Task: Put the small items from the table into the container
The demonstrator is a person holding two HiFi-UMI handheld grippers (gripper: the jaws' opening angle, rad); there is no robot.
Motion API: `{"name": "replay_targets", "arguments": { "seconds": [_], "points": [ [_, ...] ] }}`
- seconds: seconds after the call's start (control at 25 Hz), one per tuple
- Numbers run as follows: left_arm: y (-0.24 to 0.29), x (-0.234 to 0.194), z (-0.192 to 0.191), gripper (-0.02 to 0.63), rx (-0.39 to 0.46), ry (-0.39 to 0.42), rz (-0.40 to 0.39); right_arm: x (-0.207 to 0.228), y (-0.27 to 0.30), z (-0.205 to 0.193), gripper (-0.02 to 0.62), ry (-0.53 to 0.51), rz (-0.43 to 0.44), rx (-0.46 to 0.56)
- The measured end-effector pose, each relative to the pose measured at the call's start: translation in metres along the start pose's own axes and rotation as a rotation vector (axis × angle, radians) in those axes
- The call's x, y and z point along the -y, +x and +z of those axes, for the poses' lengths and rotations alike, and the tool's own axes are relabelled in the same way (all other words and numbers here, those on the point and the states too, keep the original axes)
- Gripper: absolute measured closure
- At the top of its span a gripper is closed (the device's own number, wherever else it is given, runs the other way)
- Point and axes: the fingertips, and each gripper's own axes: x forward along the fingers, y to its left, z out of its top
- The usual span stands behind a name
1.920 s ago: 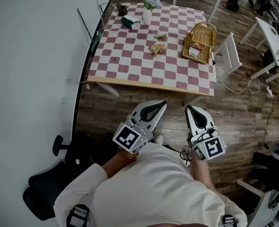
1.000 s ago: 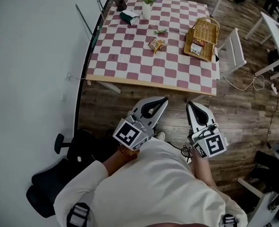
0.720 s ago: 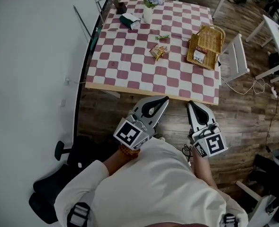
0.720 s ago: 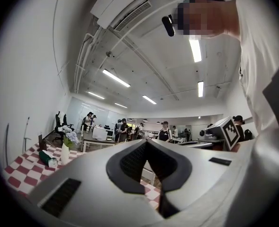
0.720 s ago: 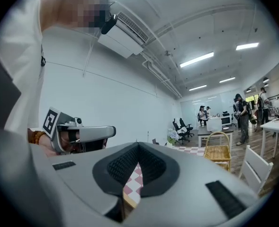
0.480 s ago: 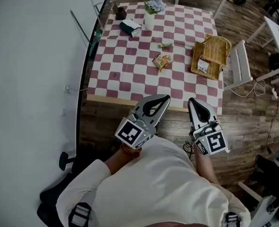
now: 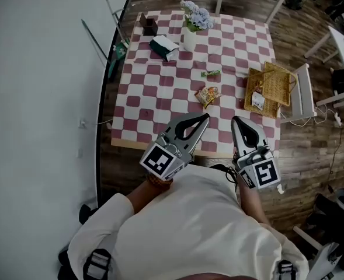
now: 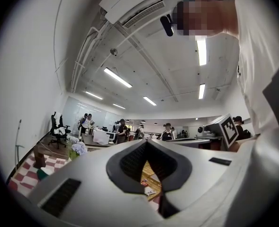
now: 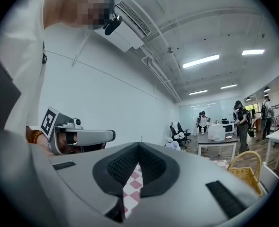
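A person in a white top stands at the near edge of a red-and-white checked counter (image 7: 160,98), holding one pair of tongs in each hand. The left tongs (image 7: 202,118) and the right tongs (image 7: 235,121) point level, side by side over the near edge of the counter. Both pairs are closed, tips together, with nothing gripped between them.

The small items lie loose near the middle of the counter. An orange snack packet (image 7: 207,95) is just beyond the tong tips. A small green-wrapped sweet (image 7: 211,73) lies a little farther off, apart from the packet. The container, a wicker basket (image 7: 271,86) with a handle, sits at the counter's right edge, and a small packet (image 7: 257,101) already lies inside it.

At the far side of the counter stands a white vase of pale flowers (image 7: 190,34). Beside it, to the left, are a green and white pack (image 7: 163,46) and a small dark box (image 7: 149,25). A white chair (image 7: 303,98) stands just to the right of the basket.
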Motion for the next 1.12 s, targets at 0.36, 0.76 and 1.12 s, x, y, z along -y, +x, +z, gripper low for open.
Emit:
{"name": "replay_targets", "arguments": {
  "seconds": [0.36, 0.76, 1.12],
  "points": [
    [0.017, -0.032, -0.016, 0.583, 0.003, 0.003, 0.003, 0.014, 0.032, -0.016, 0.592, 0.005, 0.009, -0.030],
    [0.033, -0.074, -0.096, 0.583, -0.090, 0.009, 0.005, 0.037, 0.091, -0.134, 0.551, 0.008, 0.086, -0.272],
    [0.053, -0.119, -0.196, 0.583, -0.239, -0.024, 0.000, 0.054, 0.142, -0.257, 0.419, 0.007, 0.129, -0.533]
  ]
}}
